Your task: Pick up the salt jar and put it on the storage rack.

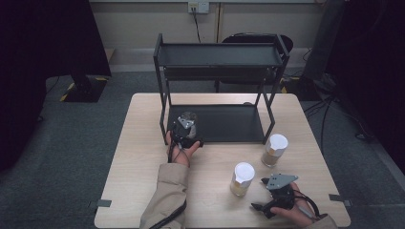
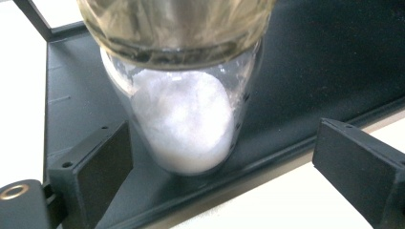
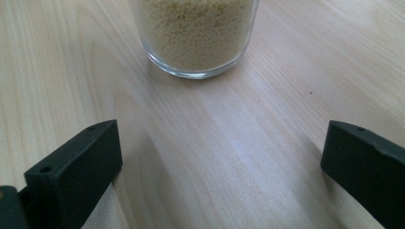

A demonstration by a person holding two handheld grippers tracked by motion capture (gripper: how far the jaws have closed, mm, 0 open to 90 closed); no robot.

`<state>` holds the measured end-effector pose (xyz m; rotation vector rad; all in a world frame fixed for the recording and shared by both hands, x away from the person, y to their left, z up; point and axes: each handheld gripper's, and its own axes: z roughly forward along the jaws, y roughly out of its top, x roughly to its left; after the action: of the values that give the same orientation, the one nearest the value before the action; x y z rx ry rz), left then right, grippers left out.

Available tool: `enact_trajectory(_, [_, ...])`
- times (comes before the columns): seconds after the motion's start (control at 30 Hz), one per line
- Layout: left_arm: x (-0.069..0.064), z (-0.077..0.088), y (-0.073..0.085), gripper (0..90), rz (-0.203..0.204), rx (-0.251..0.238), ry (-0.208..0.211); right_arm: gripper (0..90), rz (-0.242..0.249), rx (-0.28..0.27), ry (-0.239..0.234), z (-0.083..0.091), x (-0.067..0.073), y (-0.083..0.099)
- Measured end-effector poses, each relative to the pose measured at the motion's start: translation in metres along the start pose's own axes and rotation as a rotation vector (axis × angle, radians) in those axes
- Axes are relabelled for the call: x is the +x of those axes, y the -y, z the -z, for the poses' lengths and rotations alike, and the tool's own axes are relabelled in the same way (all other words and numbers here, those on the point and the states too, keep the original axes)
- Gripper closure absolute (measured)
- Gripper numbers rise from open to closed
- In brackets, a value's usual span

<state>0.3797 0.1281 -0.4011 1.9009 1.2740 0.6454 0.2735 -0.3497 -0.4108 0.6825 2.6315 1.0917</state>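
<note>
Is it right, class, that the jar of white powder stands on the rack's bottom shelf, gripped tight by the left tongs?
Not quite. The jar of white powder does stand on the bottom shelf, but the left tongs are open, their pads clear of the glass on both sides. The left gripper view shows this.

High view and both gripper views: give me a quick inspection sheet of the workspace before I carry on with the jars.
Surface: light wooden table, bare apart from the items below.
Job's things: jar of white powder standing on the lower shelf of the black rack; two white-lidded jars on the table, one near the rack's right leg, one nearer the person, holding yellowish grains.
Clutter: nothing seen.
Grippers: left gripper open, jaws either side of the powder jar, not touching it; right gripper open, empty, pointing at a grain jar.
Cables: one trails from each gripper; one runs to a wall socket.
Surroundings: grey carpet, chair behind the rack, dark stands either side.
</note>
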Motion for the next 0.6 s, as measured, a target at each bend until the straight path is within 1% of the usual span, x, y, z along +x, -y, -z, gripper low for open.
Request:
enact_trajectory(0.17, [0.001, 0.005, 0.005, 5.7, -0.005, -0.001, 0.004, 0.0, 0.000, 0.000, 0.000, 0.000, 0.000, 0.000])
enact_trajectory(0.33, [0.002, 0.011, 0.009, 3.2, -0.007, -0.017, 0.015, 0.0, 0.000, 0.000, 0.000, 0.000, 0.000, 0.000])
enact_trajectory(0.4, [0.004, 0.015, 0.011, 2.1, -0.009, -0.025, 0.028, 0.0, 0.000, 0.000, 0.000, 0.000, 0.000, 0.000])
enact_trajectory(0.43, [0.004, 0.016, 0.011, 2.0, -0.013, -0.023, 0.029, 0.0, 0.000, 0.000, 0.000, 0.000, 0.000, 0.000])
enact_trajectory(0.53, [0.006, 0.019, 0.013, 2.0, -0.006, -0.025, 0.042, 0.0, 0.000, 0.000, 0.000, 0.000, 0.000, 0.000])
enact_trajectory(0.6, [0.008, 0.021, 0.015, 2.0, -0.012, -0.022, 0.053, 0.0, 0.000, 0.000, 0.000, 0.000, 0.000, 0.000])
